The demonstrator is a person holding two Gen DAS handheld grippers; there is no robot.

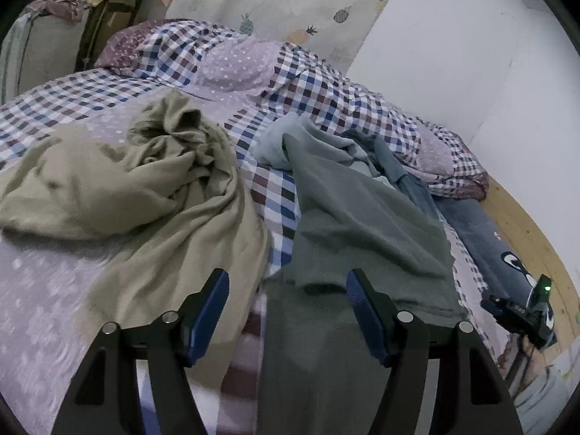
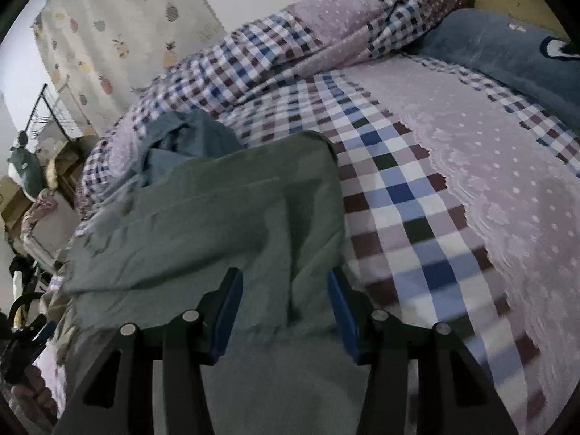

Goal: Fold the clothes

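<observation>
A grey-green garment (image 1: 362, 217) lies spread on the checked bed sheet (image 1: 275, 188), its near edge running under my left gripper (image 1: 286, 290). That gripper hovers open above it and its blue pads (image 1: 214, 311) touch nothing. A crumpled beige garment (image 1: 152, 181) lies to the left. A light blue garment (image 1: 348, 145) is bunched behind the grey-green one. In the right wrist view the grey-green garment (image 2: 224, 210) fills the space below my right gripper (image 2: 284, 290), which stands open over a raised fold. The light blue garment (image 2: 188, 137) sits beyond it.
A rolled checked quilt (image 2: 326, 47) runs along the wall side of the bed. A dark blue pillow (image 2: 507, 50) lies at the wooden headboard (image 1: 525, 224). The right gripper (image 1: 522, 311) shows at the left view's right edge. Boxes and a rack (image 2: 47, 116) stand past the foot.
</observation>
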